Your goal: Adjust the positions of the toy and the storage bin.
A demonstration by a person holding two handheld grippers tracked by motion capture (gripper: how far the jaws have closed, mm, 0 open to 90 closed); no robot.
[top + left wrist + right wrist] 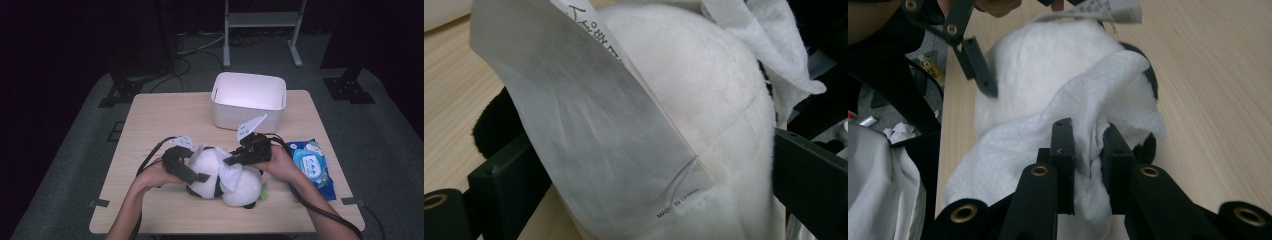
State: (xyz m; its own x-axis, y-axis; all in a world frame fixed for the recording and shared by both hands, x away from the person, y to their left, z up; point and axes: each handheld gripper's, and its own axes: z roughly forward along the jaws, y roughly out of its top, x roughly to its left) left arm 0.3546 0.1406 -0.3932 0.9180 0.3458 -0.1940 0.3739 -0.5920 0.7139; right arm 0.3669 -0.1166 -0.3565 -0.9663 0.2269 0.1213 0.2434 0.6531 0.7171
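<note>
The left claw (pixel 192 172) clenches the white-and-black plush panda toy (pixel 220 182), which lies on the pale wooden worktop (pixel 150 120). The right claw (pixel 1088 150) pinches a white wet wipe (pixel 1048 145). Rub in short, light strokes while keeping the toy braced.

toy: plush panda (pixel 225 179) lay at table (pixel 150 125) front centre | cloth: wipe (pixel 231 172) draped on panda | bin: tub (pixel 248 100) stood behind | pack: wipes packet (pixel 312 167) lay right of panda

A white wipe (pixel 231 175) lies draped over the panda plush (pixel 227 182) lying mid-table.
</note>
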